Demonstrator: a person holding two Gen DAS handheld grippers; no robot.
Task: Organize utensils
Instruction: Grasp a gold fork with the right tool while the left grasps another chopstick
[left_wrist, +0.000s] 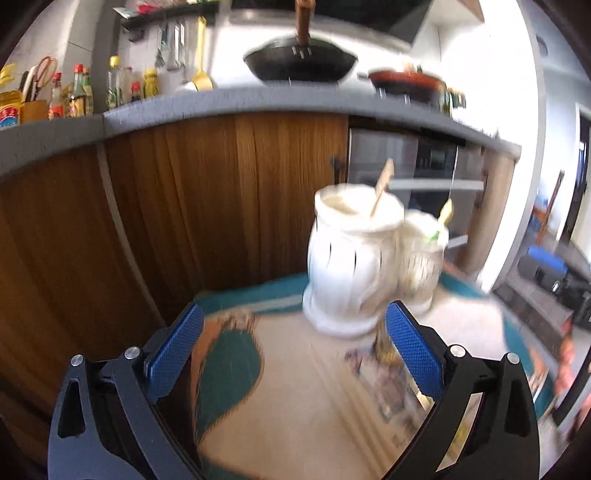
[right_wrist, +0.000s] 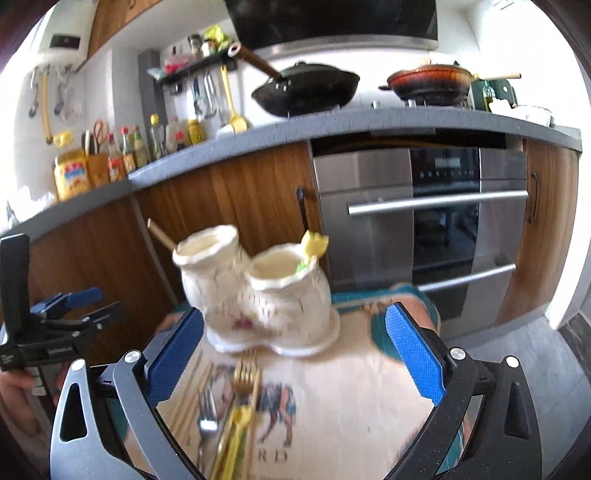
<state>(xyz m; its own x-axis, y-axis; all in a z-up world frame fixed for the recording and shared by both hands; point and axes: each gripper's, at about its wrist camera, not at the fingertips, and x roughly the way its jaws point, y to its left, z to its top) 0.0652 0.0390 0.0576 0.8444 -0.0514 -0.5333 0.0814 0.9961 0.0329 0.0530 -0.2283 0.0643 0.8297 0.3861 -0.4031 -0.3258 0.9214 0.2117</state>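
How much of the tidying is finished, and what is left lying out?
Partly done: the white two-pot holder already has a wooden stick in one pot and a yellow-topped utensil in the other. Nothing is in hand: left gripper and right gripper are open and empty. Left: the gold fork, silver fork and others on the mat.

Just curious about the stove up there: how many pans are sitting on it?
2. A black wok with a brown handle sits on the left, and a red-rimmed pan sits to its right. More could be hidden beyond the frame.
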